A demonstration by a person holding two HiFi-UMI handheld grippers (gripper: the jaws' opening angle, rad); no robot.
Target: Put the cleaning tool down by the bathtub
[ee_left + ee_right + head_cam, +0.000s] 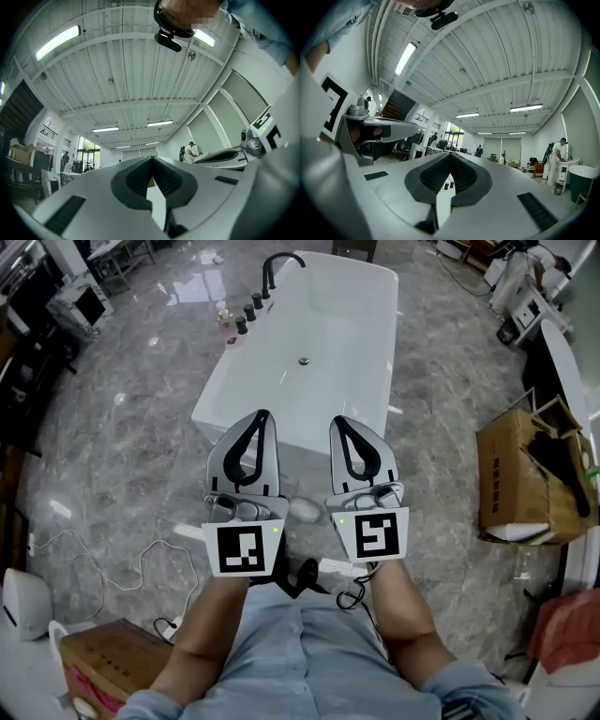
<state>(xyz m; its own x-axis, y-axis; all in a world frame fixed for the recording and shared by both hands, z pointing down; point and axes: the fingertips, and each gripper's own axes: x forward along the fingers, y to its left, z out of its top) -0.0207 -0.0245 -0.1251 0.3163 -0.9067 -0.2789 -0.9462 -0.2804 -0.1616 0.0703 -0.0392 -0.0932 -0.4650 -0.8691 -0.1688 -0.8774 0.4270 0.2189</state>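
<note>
I can't pick out the cleaning tool with any certainty, and neither of my tongs has it. The nearest candidate is a pale lump (305, 511) on the floor (131, 427), showing in the gap between my two hands, just near of the near end of the bathtub (349, 352). Most of it is covered by the tongs, so I can't tell what it is or which way its long axis runs. If that is the tool, I judge it already lies by the tub and the task is about done. The left tongs (263, 414) are shut tip to tip, with nothing between the pads in their own view (151, 158). The right tongs (339, 420) are also fully shut and empty (450, 154). Both are held side by side, pointing away from me toward the tub's near end. The lump sits below and between them, a little nearer to me than their tips, and neither hand is plainly closer to it. The tub runs lengthwise away from me, with its black tap (281, 263) at the far left rim. A cardboard box (520, 474) stands well apart to the right.
</note>
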